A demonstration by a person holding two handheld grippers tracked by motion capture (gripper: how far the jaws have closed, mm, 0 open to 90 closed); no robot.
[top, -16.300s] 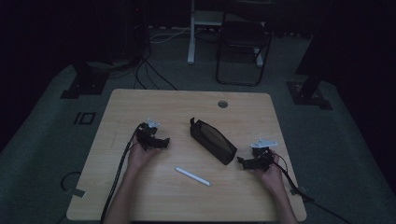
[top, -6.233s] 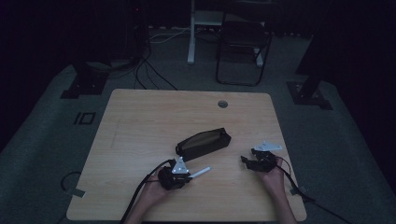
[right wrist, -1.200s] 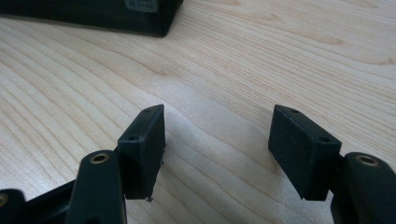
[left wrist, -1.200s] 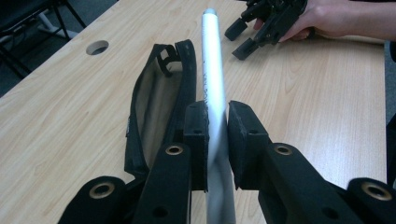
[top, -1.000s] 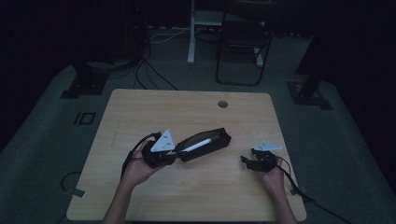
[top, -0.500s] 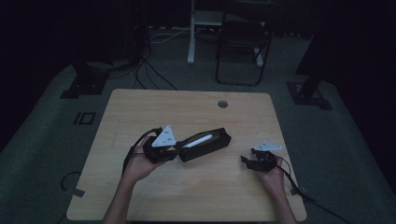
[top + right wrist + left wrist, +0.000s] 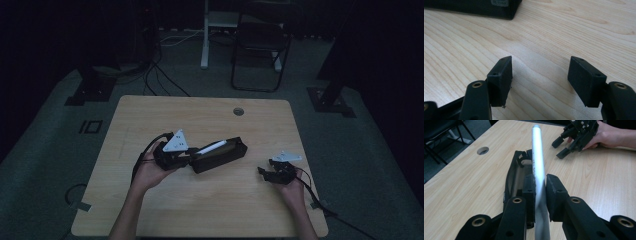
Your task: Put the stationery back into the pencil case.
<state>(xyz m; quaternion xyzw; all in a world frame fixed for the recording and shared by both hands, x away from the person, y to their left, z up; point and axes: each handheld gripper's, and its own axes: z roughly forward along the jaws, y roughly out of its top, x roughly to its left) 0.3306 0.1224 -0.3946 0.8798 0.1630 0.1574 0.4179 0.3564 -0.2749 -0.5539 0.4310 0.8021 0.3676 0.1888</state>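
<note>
The left gripper (image 7: 539, 187) is clamping a white pen (image 7: 537, 157), aiming it lengthwise over the open black pencil case (image 7: 218, 154) for insertion. The right gripper (image 7: 540, 80) is resting wide and empty on the desk (image 7: 150, 115).

1. White pen (image 7: 538, 162), held between the left gripper's jaws: a line of small dark print runs along its barrel in the left gripper view, too blurred to read.
2. Black pencil case (image 7: 474, 7), far left in the right gripper view: a small pale label (image 7: 499, 2) sits on its near side, cut off by the frame, and cannot be read.
3. Table (image 7: 150, 115): no markings legible.
</note>
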